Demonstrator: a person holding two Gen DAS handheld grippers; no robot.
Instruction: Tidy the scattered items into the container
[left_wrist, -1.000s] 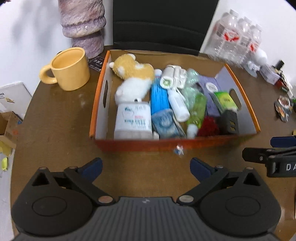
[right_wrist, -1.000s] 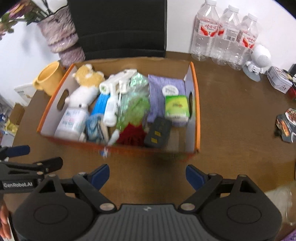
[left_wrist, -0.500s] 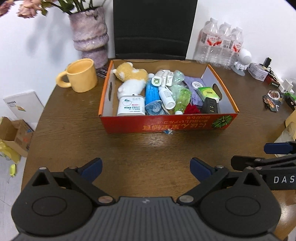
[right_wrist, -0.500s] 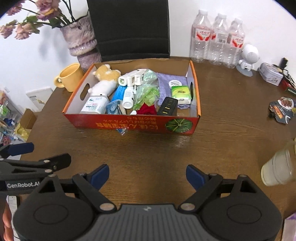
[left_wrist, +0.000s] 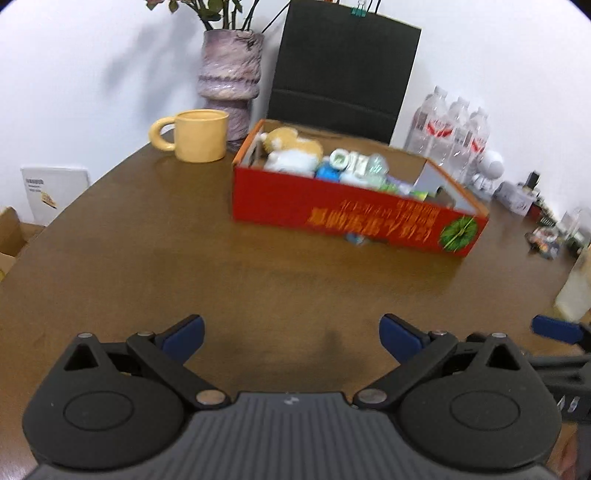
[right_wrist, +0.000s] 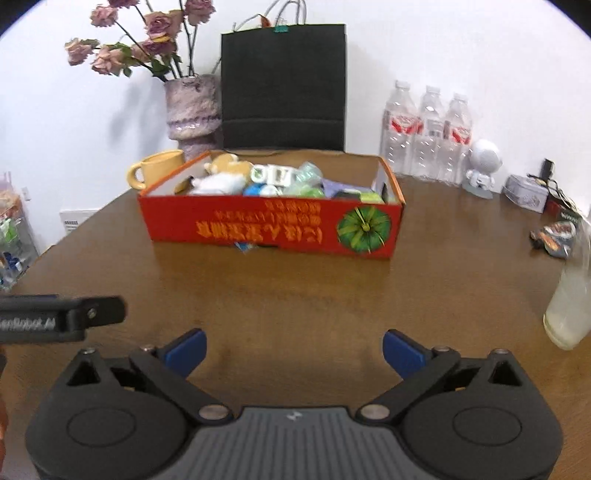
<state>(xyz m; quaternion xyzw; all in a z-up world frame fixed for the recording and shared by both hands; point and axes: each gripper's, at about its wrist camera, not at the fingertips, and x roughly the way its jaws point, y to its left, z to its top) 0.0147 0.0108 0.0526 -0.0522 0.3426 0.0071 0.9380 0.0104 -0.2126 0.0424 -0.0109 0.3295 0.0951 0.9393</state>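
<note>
A red cardboard box (left_wrist: 354, 218) (right_wrist: 273, 225) stands on the brown round table, filled with a plush toy (left_wrist: 291, 146) (right_wrist: 225, 168), bottles and packets. A small blue-white scrap (left_wrist: 355, 239) (right_wrist: 245, 246) lies on the table against the box's near wall. My left gripper (left_wrist: 291, 334) hovers open and empty low over the table, well in front of the box. My right gripper (right_wrist: 293, 349) is likewise open and empty, beside the left one. Each gripper shows at the edge of the other's view.
A yellow mug (left_wrist: 195, 134) (right_wrist: 155, 170) and a purple vase (left_wrist: 229, 81) (right_wrist: 190, 110) stand left of the box, a black bag (right_wrist: 282, 85) behind it. Water bottles (right_wrist: 428, 136), a white figurine (right_wrist: 482, 166), a tin (right_wrist: 524, 192), snack packets (right_wrist: 554, 236) and a pale bottle (right_wrist: 569, 306) are at the right.
Both grippers have drawn back and dropped lower, away from the box. The views now look at the box's side rather than down into it. Both stay open and empty.
</note>
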